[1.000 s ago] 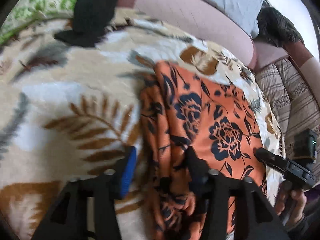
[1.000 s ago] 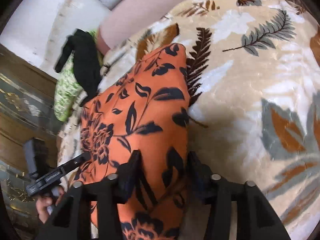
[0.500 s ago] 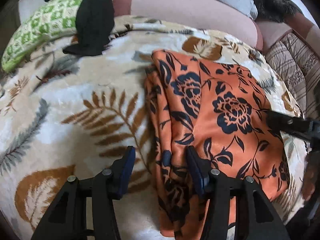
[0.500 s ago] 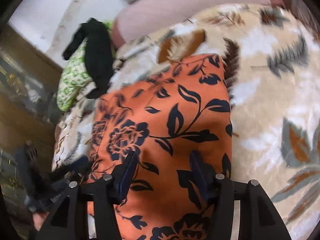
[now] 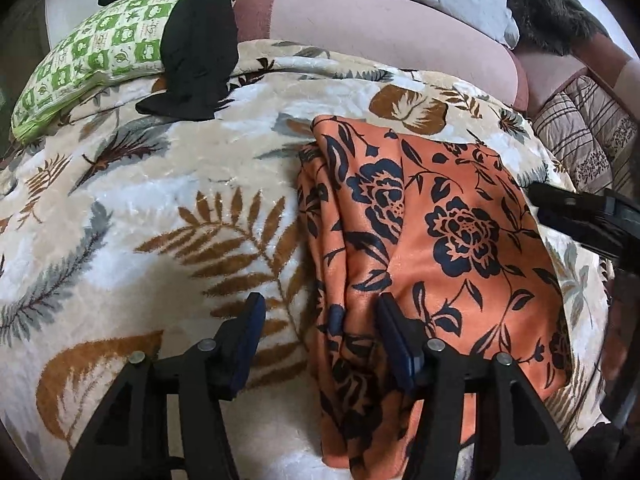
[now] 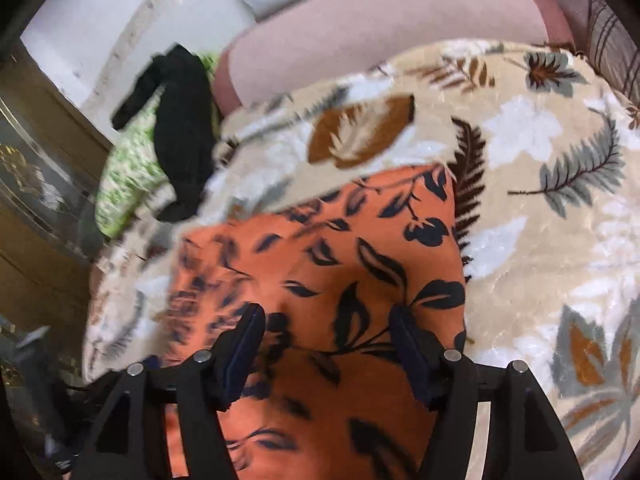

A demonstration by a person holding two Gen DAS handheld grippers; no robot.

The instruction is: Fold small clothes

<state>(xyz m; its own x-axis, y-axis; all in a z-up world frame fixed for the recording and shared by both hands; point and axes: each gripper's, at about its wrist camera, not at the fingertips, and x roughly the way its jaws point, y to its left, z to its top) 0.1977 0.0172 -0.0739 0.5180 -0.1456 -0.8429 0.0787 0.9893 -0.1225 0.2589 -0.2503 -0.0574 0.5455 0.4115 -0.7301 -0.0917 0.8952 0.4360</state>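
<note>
1. Beige leaf-print blanket (image 5: 160, 216) covers the whole surface, running up to a pink cushion (image 5: 380, 36) along its far edge.
2. Orange floral garment (image 5: 440, 240) lies folded on the blanket toward its right edge, layers bunched along the garment's left side.
3. Green pillow (image 5: 88, 56) sits at the far left corner, a black cloth (image 5: 196, 40) draped over it.
4. Left gripper (image 5: 320, 340) hangs over the garment's left edge, jaws opening, nothing pinched.
5. Right gripper (image 6: 326, 344) hangs above the garment's middle, jaws opening, gripping nothing.
</note>
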